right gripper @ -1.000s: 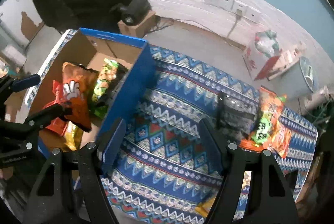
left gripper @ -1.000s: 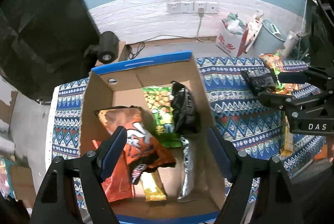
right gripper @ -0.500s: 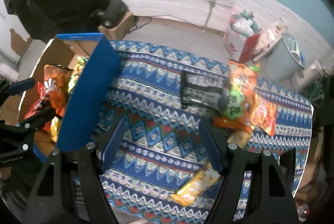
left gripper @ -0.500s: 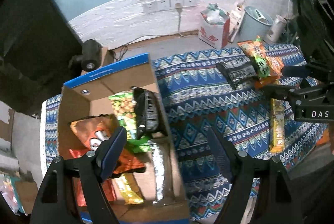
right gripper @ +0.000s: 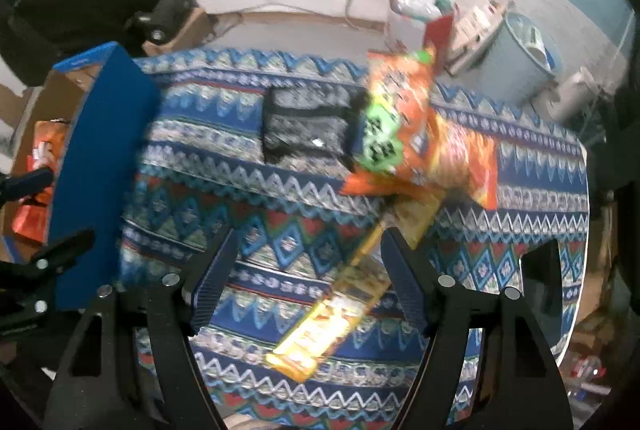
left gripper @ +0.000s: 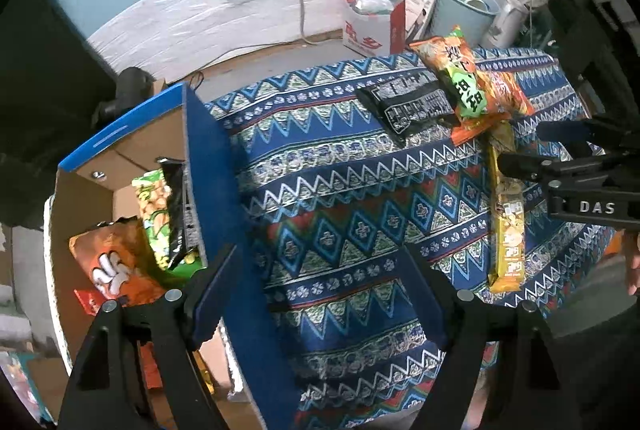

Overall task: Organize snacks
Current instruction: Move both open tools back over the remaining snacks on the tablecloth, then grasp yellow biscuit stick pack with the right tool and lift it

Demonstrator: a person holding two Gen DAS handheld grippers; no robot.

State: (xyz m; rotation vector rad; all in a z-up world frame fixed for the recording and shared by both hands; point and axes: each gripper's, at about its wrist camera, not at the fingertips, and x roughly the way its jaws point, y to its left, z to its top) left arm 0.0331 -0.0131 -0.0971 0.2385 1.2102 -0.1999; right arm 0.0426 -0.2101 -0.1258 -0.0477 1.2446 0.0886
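Where the patterned cloth (left gripper: 360,189) covers the worktop, an open cardboard box (left gripper: 208,165) with blue outer walls stands at its left end. Inside it, an orange crisp bag (left gripper: 112,262) with a white cartoon glove lies crumpled beside a green snack pack (left gripper: 154,205) and a glossy black packet (left gripper: 176,205) standing on edge against the near wall; a red wrapper (left gripper: 86,304) peeks from under the orange bag.

On the cloth, well apart from the box, more snacks lie loose. A flat black packet (right gripper: 304,125) with white print is overlapped at one end by an orange noodle-style pack (right gripper: 400,121) with a bright green label, and a second orange pack (right gripper: 464,157) lies just beside that. A long, narrow yellow bar wrapper (right gripper: 332,314), shiny and flat, runs diagonally out from under the orange packs.

The left hand-held gripper (left gripper: 320,290) hangs over the box's near wall and the cloth, its blue-lined jaws spread wide with nothing between them. The right hand-held gripper (right gripper: 308,270) is likewise spread and empty, its jaws standing either side of the yellow bar in its own view, above it and not pinching it. That view is motion-blurred.
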